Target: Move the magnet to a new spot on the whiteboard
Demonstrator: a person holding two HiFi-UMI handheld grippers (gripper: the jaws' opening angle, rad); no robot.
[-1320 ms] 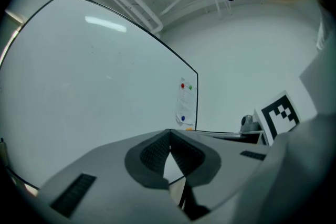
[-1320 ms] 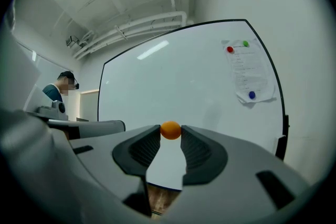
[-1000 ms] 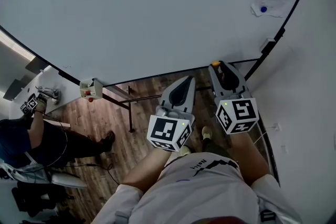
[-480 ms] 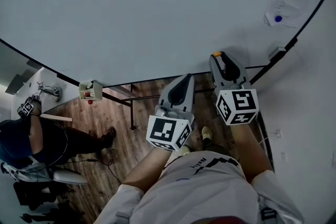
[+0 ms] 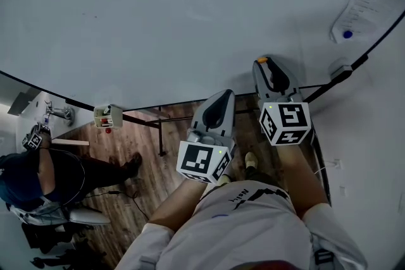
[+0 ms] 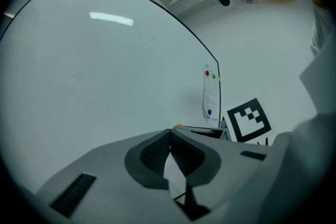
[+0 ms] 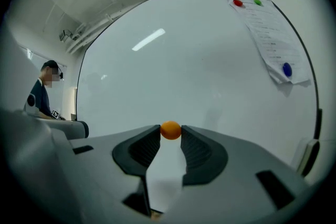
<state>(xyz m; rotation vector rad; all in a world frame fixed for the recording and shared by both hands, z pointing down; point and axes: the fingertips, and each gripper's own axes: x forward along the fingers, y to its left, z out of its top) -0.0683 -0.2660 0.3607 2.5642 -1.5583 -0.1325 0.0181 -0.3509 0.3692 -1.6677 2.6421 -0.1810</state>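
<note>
The right gripper (image 7: 170, 136) is clamped on the orange magnet (image 7: 170, 129), pinched at its jaw tips in front of the whiteboard (image 7: 184, 71), low on the board; whether the magnet touches the board cannot be told. The left gripper (image 6: 169, 136) has its jaws pressed together with nothing between them, by the whiteboard's lower edge. Near the whiteboard's right edge a paper sheet (image 7: 265, 34) carries a red magnet (image 7: 238, 3), a green magnet (image 7: 257, 2) and a blue magnet (image 7: 286, 68). A small box (image 5: 107, 116) hangs at the whiteboard's lower edge (something red inside, too small to tell).
</note>
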